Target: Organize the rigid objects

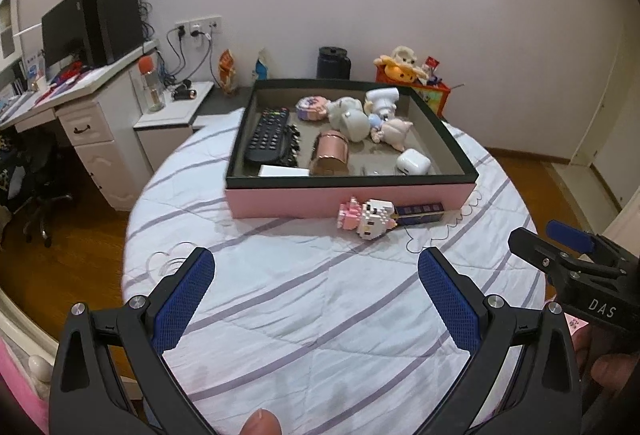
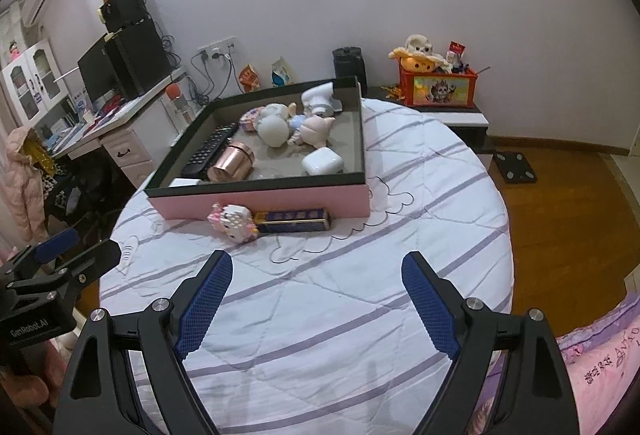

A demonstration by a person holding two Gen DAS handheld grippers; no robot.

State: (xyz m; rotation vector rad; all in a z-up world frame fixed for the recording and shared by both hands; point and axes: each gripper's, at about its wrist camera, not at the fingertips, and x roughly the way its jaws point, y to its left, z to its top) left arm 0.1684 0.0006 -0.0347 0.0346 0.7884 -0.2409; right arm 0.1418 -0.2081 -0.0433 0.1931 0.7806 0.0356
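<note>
Left gripper [image 1: 316, 267]: jaws spread wide, blue pads bare, nothing between them. It hangs over the striped white bedspread [image 1: 320, 315], tilted down toward it. A fingertip [image 1: 262, 422] shows at the bottom edge of its view.

Right gripper [image 2: 316, 271]: also wide open and empty, over the same bedspread, angled down. Each gripper shows in the other's camera, side by side, well apart.

Ahead of both, at the far side of the round bed: a shallow pink box [image 1: 348, 197] with a dark rim, open on top. Just in front of its near wall lie two loose items on the bedspread: a pink-and-white block-built figure [image 1: 366, 217] and a dark blue oblong box with gold trim [image 1: 420, 213]. The two touch end to end; whether they touch the box wall I cannot tell.

Inside the box: black remote control [image 1: 267, 133] at left, copper-coloured tin [image 1: 330, 153] on its side, white earbud case [image 1: 413, 161] near the front right corner, a cluster of pale figurines [image 1: 360, 115] at the back.

Beyond: white desk [image 1: 92, 115] with monitor [image 1: 64, 31], left of bed.
</note>
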